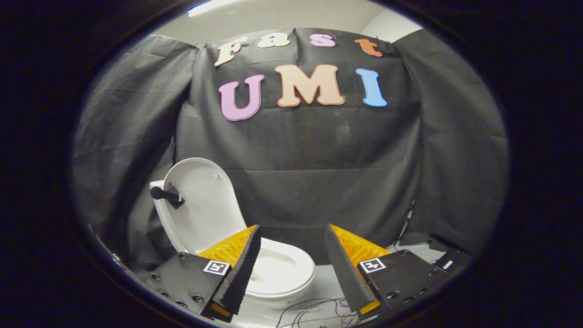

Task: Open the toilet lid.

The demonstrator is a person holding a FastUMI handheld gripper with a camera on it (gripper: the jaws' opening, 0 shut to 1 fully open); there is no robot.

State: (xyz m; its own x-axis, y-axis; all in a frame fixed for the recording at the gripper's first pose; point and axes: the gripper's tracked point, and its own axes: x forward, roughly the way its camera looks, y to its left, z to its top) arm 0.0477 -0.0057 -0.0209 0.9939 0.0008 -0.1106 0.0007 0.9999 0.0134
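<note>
White oval plastic toilet lid (200, 200) already stands upright, well beyond the released, empty tool (291, 273); a careless nudge might tip it shut.

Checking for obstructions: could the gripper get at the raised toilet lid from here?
Probably yes: the gripper is open, holding nothing, and the upright lid stands beyond its fingers with nothing between.

Tongs (292, 237) spread wide apart, fingers (241, 269) seemingly empty, angled slightly forward and inward.
</note>
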